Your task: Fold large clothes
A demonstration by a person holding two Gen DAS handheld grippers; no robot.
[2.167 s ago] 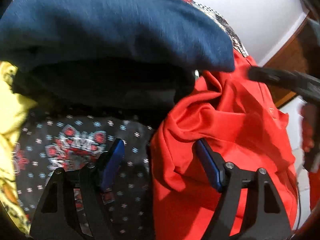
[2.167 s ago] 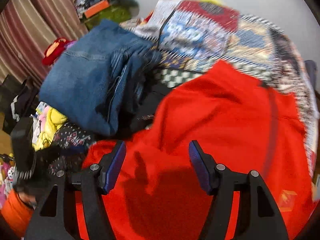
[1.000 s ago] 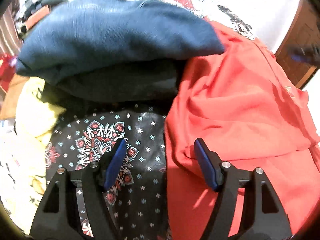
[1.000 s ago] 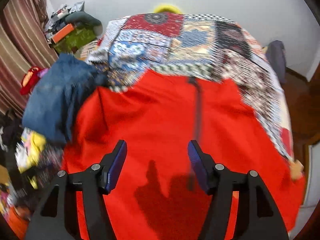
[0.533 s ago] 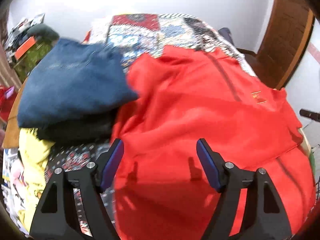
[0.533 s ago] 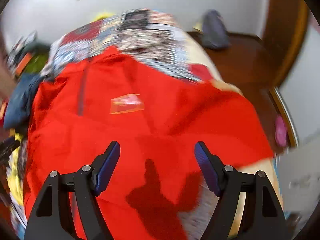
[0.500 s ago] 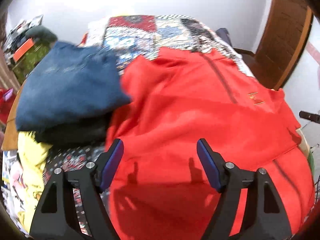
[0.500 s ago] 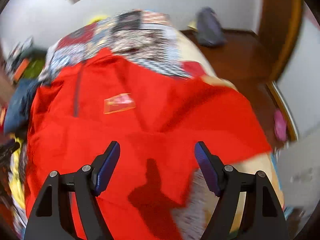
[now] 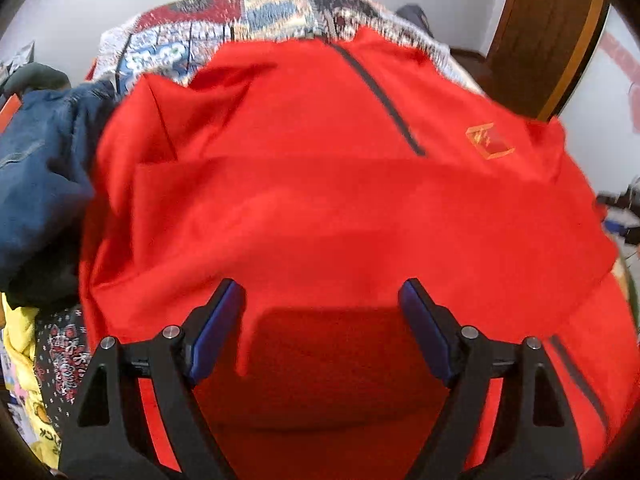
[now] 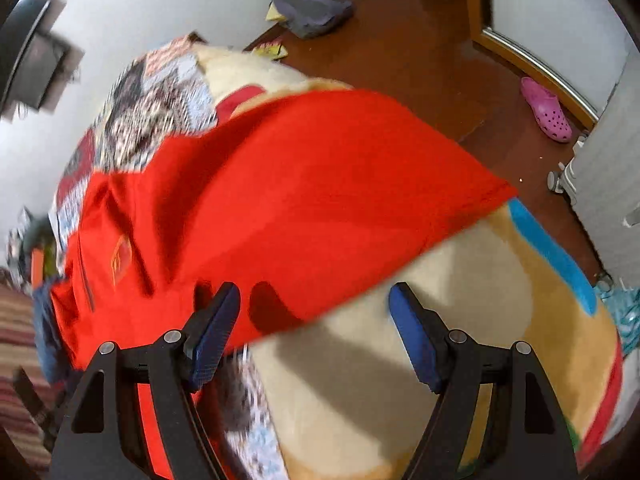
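While the red jacket [image 9: 320,200] lay spread across the bed [image 10: 460,280], its dark zip ran up toward the collar at the far side and a small orange badge [image 9: 490,142] sat on the chest. Directly beneath the left tongs [image 9: 320,312] lay the near part of the jacket; those jaws were opening, wide apart, with red cloth below the gap but nothing pressed between the blue pads. At the jacket's right edge hung the right tongs [image 10: 314,312], whose jaws stood wide and gripped nothing: the left pad was over the red hem, the right pad over the cream blanket [image 10: 460,280]. Both tongs pointed steeply down at the bed.

Left of the jacket, a folded pair of blue jeans [image 9: 36,168] overlapped its sleeve, with yellow and dark patterned clothes [image 9: 60,352] below them. A patchwork quilt [image 9: 240,16] showed beyond the collar. On the brown floor [image 10: 420,52] lay a pink clog [image 10: 546,110] and a grey bag [image 10: 308,0].
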